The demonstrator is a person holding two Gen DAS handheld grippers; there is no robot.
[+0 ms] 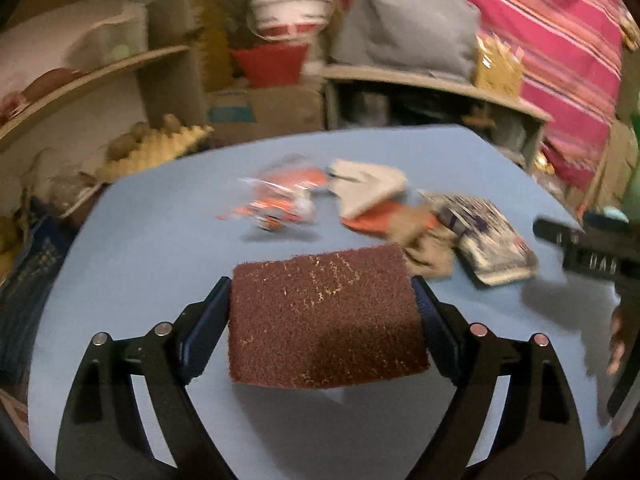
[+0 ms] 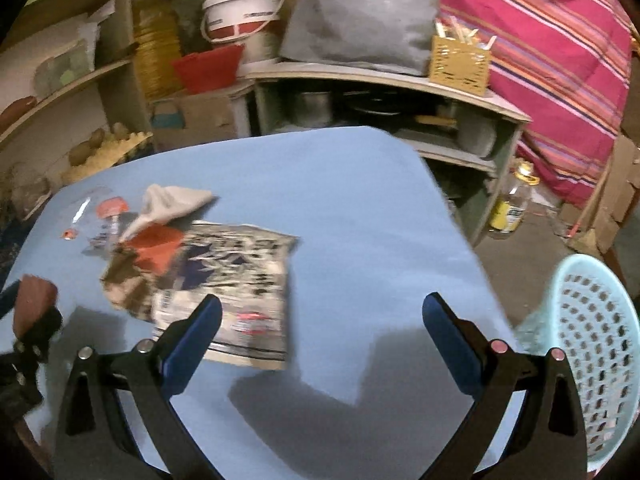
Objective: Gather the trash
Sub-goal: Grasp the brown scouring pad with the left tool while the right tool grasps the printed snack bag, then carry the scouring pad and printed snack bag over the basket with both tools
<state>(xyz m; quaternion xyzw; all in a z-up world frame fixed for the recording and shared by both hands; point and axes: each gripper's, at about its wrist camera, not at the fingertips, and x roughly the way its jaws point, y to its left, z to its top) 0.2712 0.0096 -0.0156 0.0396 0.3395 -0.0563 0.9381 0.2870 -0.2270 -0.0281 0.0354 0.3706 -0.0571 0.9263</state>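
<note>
My left gripper (image 1: 322, 286) is shut on a brown scouring pad (image 1: 326, 316), held above the blue table (image 1: 160, 240). The pad also shows at the left edge of the right wrist view (image 2: 34, 300). My right gripper (image 2: 322, 312) is open and empty above the table's right part. Trash lies on the table: a clear orange wrapper (image 1: 276, 204), a grey crumpled paper (image 1: 366, 186), an orange scrap (image 2: 154, 250), a brown scrap (image 1: 426, 248) and a printed silver packet (image 2: 236, 284). A light blue perforated basket (image 2: 592, 356) stands off the table's right edge.
Shelves (image 2: 384, 80) with a white bucket (image 2: 240, 10), a red bowl (image 2: 208, 66), a grey bag (image 2: 360, 20) and a yellow box (image 2: 460, 62) stand behind the table. A striped pink cloth (image 2: 560, 60) hangs at right. A bottle (image 2: 514, 200) stands on the floor.
</note>
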